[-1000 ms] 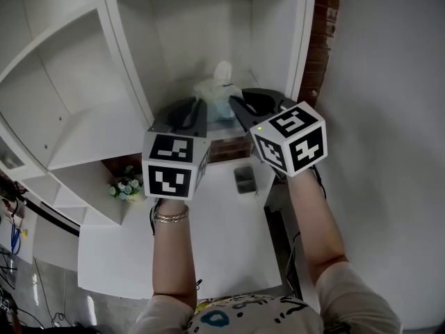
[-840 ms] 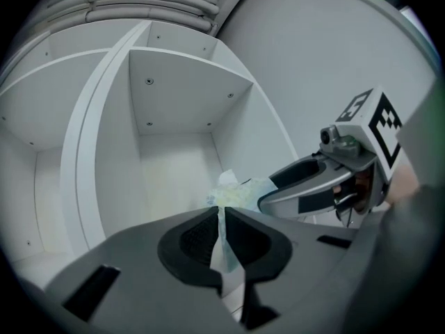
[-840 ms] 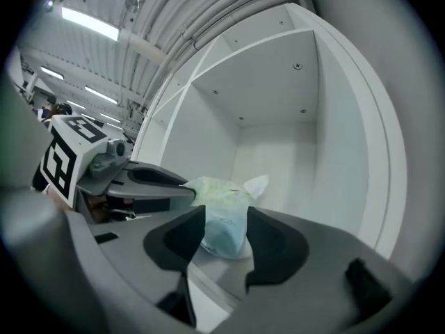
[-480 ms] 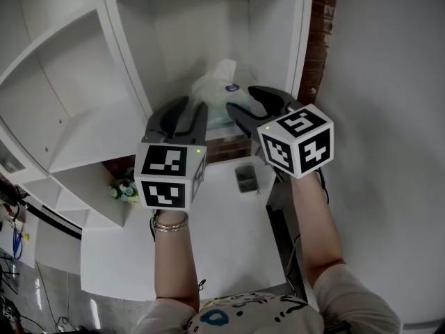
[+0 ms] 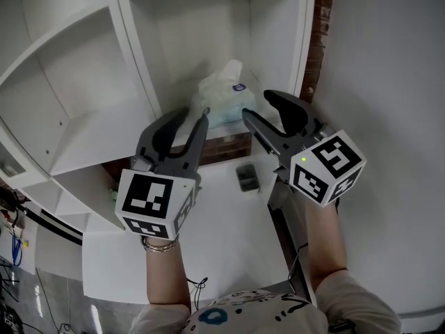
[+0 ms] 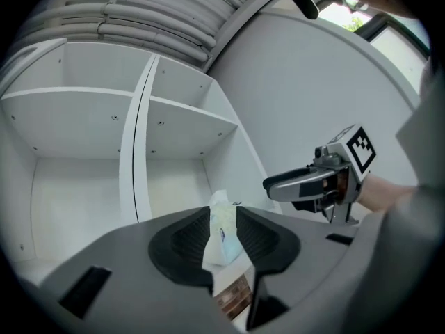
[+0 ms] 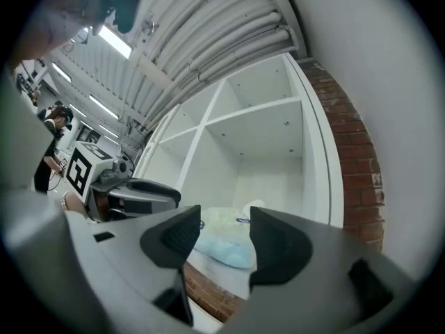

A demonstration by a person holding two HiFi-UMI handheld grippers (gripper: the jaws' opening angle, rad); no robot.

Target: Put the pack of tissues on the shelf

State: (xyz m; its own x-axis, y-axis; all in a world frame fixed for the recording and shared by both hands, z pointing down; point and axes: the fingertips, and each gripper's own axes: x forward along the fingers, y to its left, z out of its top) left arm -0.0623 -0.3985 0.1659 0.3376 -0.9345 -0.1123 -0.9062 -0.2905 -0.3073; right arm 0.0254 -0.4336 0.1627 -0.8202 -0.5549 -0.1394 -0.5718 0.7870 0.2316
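The pack of tissues (image 5: 224, 101), pale green and blue plastic with a white tuft on top, lies on the floor of the white shelf's (image 5: 272, 40) right compartment. My left gripper (image 5: 195, 117) is a little in front of it on the left; its jaws are opening, with nothing pressed between them. My right gripper (image 5: 259, 106) stands open in front on the right, also apart from the pack. The left gripper view shows the pack (image 6: 224, 232) beyond the gap between the jaws. In the right gripper view the pack (image 7: 226, 241) lies flat on the shelf board.
A brick wall strip (image 5: 320, 40) runs beside the shelf's right side. Below the shelf is a white table (image 5: 208, 249) with a small grey container (image 5: 245, 178) on it. The shelf's other compartments (image 5: 76, 82) to the left hold nothing.
Both grippers have opened and let go of the pack, then drawn back toward me and apart. The pack has stayed on the shelf.
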